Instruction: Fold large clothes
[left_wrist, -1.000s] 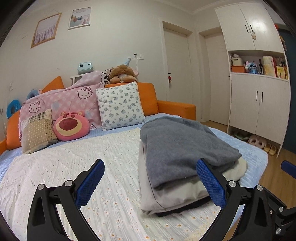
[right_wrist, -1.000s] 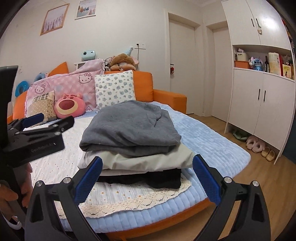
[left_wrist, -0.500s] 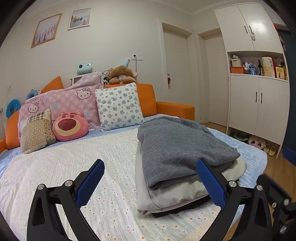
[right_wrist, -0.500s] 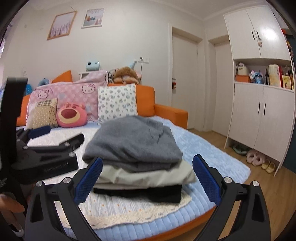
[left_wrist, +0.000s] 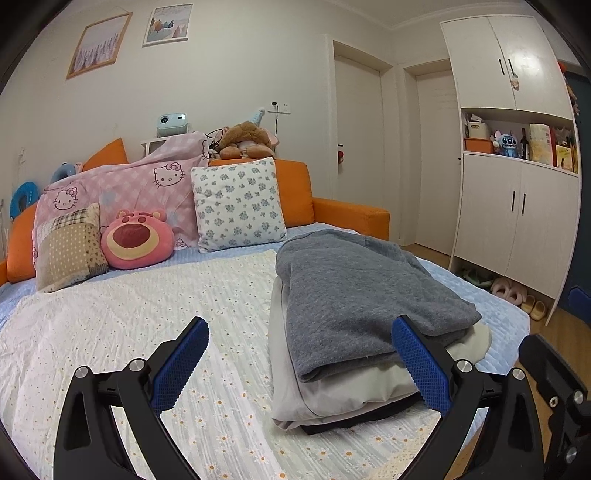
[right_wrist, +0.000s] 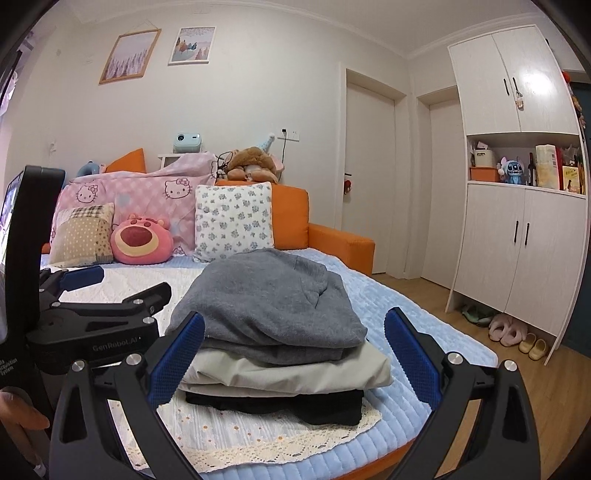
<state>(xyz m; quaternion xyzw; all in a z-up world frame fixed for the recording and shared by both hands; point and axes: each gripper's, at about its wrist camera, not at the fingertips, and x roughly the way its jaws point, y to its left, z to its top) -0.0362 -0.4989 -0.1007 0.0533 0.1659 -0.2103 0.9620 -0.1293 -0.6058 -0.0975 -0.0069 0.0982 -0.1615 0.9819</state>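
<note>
While both the left gripper (left_wrist: 299, 363) and the right gripper (right_wrist: 293, 356) hang spread apart and empty, the folded clothes stack (right_wrist: 273, 321) lies just beyond them on the bed (right_wrist: 424, 317). Behind the stack, the cupboard's (right_wrist: 517, 236) open shelf (right_wrist: 524, 162) holds a blue toy (right_wrist: 514, 170), a bottle and boxes.
</note>
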